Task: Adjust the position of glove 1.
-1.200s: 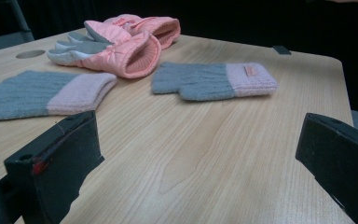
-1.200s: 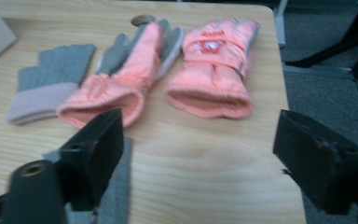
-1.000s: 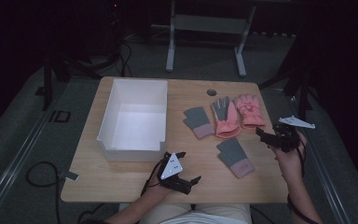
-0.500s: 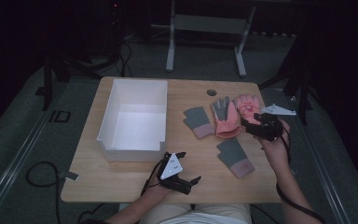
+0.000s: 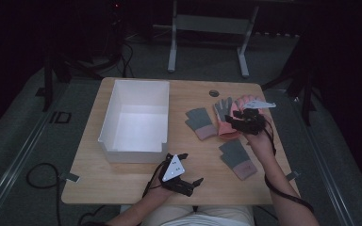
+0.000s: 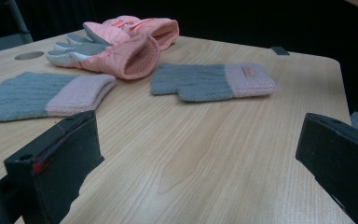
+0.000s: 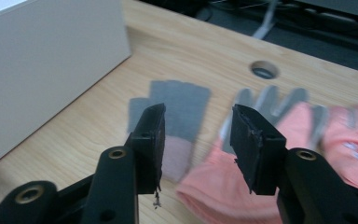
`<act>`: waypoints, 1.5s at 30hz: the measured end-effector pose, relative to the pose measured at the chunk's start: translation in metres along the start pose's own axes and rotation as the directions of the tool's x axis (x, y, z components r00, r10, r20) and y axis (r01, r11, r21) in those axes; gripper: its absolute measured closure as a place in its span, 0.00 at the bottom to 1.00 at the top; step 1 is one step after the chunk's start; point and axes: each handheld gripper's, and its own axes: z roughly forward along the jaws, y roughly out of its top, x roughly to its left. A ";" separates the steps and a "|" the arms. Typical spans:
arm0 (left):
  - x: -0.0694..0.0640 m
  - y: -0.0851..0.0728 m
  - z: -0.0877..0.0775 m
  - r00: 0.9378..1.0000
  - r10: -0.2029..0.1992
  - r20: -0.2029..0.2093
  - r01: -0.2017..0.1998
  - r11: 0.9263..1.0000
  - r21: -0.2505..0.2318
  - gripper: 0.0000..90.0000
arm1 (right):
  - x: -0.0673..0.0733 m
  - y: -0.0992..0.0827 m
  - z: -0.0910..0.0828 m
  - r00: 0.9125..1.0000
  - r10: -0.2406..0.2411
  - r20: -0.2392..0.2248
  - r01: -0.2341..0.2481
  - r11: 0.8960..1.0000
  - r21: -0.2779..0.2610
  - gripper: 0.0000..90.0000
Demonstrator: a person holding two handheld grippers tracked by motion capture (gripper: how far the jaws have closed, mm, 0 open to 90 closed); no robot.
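Right claw [image 5: 239, 123] has shifted in from the desk's right edge since the earlier frame and is now sitting over the pink gloves; its jaws have just been closing. In the right gripper view the right claw [image 7: 196, 140] is hanging half-spread above the cuff of the nearer pink glove [image 7: 261, 163], nothing pinched between the pads, not touching fabric as far as I can tell (frame is blurred).

Left claw [image 5: 191, 181] is resting near the desk's near edge, roughly mid-width. In the left gripper view its jaws are standing wide apart with bare wood between them, holding nothing.

Count on the desk [image 5: 122, 179]:
- 2 pink gloves [image 5: 233, 110], grey palms, overlapping each other near the right edge, toward the far side.
- 2 grey knit gloves with pink cuffs: one [image 5: 201, 123] just left of the pink pair, one [image 5: 237, 158] nearer the near edge, on the right, just beside the person's right forearm.
- 1 white bin [image 5: 136, 120], open top, on the left half, well apart from the gloves.
- 1 round cable hole [image 5: 214, 93] near the far edge.

Left gripper view is showing the same four gloves: pink pair [image 6: 126, 44] at the back, one grey [image 6: 46, 95] at left, one grey [image 6: 212, 81] right of centre, all lying flat.
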 end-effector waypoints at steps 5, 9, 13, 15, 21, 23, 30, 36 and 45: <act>0.000 0.000 0.000 1.000 0.000 0.001 0.000 1.000 -0.002 0.00 | 0.009 0.004 0.022 0.997 -0.055 -0.062 0.057 0.998 0.021 0.69; 0.000 0.000 0.000 1.000 0.003 0.000 -0.003 1.000 0.000 0.00 | 0.016 0.005 0.042 0.993 -0.088 -0.081 0.092 0.995 0.046 0.72; 0.000 0.000 0.000 1.000 0.002 -0.003 -0.002 1.000 -0.002 0.00 | 0.017 0.006 0.063 0.989 -0.110 -0.099 0.118 0.990 0.081 0.73; 0.000 0.000 0.000 1.000 0.002 -0.002 -0.002 1.000 -0.003 0.00 | 0.016 0.007 0.074 0.989 -0.104 -0.102 0.114 0.988 0.102 0.72; 0.000 0.000 0.000 1.000 0.000 -0.002 0.000 1.000 -0.004 0.00 | 0.015 0.008 0.101 0.990 -0.086 -0.109 0.102 0.984 0.147 0.68; 0.000 0.000 0.000 1.000 0.001 -0.002 -0.001 1.000 -0.005 0.00 | 0.015 0.009 0.110 0.991 -0.077 -0.109 0.094 0.982 0.162 0.68; -0.001 0.000 0.000 1.000 0.004 -0.003 -0.004 1.000 -0.007 0.00 | 0.014 0.005 0.135 0.994 -0.076 -0.083 0.091 0.974 0.208 0.64; 0.000 0.000 -0.001 1.000 -0.005 0.003 0.005 1.000 -0.009 0.00 | 0.014 0.001 0.148 0.994 -0.069 -0.087 0.088 0.967 0.239 0.65; 0.002 -0.001 -0.001 1.000 -0.027 0.008 0.027 1.000 -0.009 0.00 | 0.013 -0.004 0.167 0.995 -0.057 -0.085 0.084 0.931 0.356 0.71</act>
